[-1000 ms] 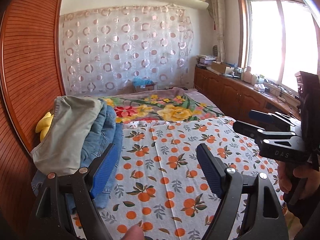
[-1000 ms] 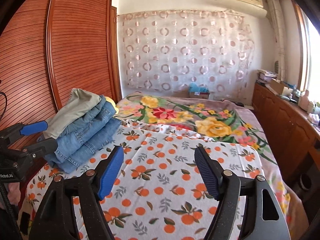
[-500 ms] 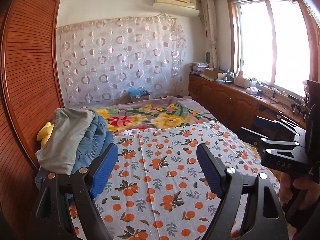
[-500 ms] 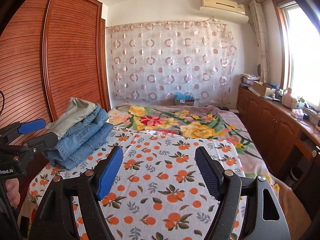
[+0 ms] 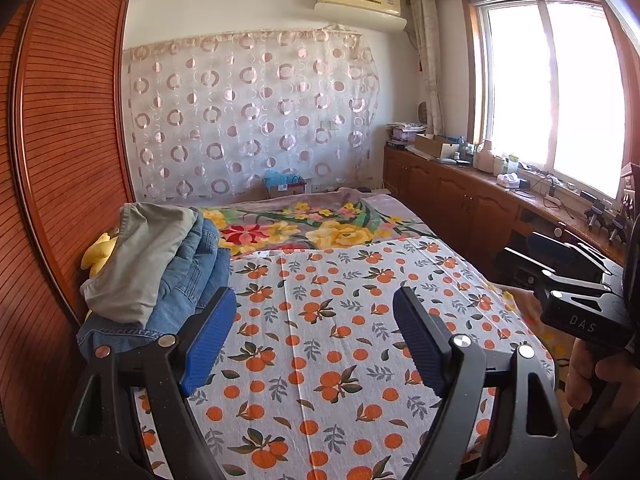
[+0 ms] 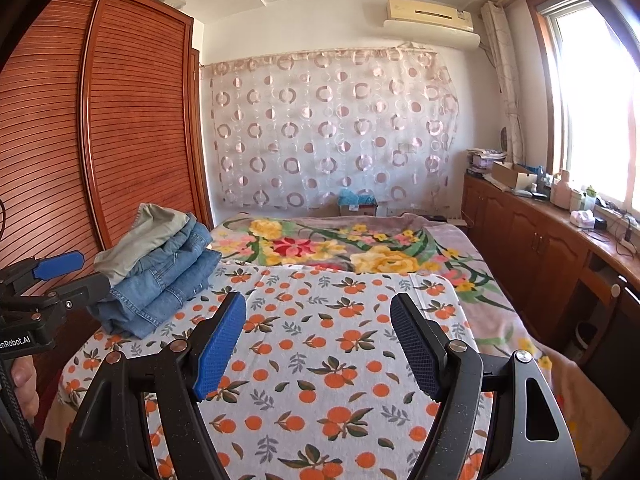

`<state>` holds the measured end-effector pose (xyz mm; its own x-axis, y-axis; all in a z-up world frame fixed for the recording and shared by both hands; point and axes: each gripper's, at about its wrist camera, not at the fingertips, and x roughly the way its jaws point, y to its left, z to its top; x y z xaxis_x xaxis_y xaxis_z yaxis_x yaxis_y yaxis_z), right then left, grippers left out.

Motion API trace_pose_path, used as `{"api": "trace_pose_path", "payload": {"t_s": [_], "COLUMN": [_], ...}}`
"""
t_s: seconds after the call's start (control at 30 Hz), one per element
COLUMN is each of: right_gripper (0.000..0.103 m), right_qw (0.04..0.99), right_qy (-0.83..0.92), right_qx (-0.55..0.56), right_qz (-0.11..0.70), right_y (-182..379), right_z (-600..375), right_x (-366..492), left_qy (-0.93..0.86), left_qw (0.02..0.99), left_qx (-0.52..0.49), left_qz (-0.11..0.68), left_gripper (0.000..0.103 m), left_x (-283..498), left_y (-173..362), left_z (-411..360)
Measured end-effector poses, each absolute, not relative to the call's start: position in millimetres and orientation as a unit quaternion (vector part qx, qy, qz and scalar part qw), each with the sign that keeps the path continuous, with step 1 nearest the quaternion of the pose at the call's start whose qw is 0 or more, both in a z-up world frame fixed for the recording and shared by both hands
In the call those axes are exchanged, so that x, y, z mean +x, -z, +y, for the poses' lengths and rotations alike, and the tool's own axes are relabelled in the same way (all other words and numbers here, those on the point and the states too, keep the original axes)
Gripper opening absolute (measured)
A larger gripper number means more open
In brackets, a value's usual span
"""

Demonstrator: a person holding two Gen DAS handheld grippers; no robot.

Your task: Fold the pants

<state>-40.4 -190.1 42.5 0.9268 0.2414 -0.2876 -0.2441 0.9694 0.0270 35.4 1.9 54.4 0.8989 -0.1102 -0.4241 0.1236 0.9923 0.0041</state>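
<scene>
The folded pants (image 6: 160,276), blue jeans with a grey-green pair on top, lie stacked at the left edge of the bed (image 6: 448,364), against the wooden wardrobe (image 6: 120,120) and on the orange-print sheet (image 6: 320,360). The left gripper (image 5: 312,332) and the right gripper (image 6: 316,340) both hover over the near part of that sheet, each with its blue-padded fingers (image 6: 218,344) spread wide and nothing between them. A floral blanket (image 6: 360,248) covers the far end of the bed.

Bedroom: orange-print sheet (image 5: 340,344) w/ floral blanket (image 5: 320,228) beyond; slatted wardrobe (image 6: 100,128) left of sheet, AC unit (image 5: 360,0) above, window (image 5: 552,92) right.
</scene>
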Motion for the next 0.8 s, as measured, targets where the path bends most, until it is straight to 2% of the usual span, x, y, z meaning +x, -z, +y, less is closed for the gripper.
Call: {"api": "trace_pose_path", "payload": {"t_s": [0.8], "right_gripper": [0.077], "right_qw": [0.983], "right_qy": [-0.118], "right_qx": [-0.009], "right_qz": [0.141], "right_y": [-41], "right_z": [-195], "right_x": [-51], "left_qy": [0.059], "left_qw": [0.975], "left_qx": [0.01], "left_qz": [0.215], "left_gripper": [0.081], "left_x": [36], "left_y": [-54], "left_z": [4]}}
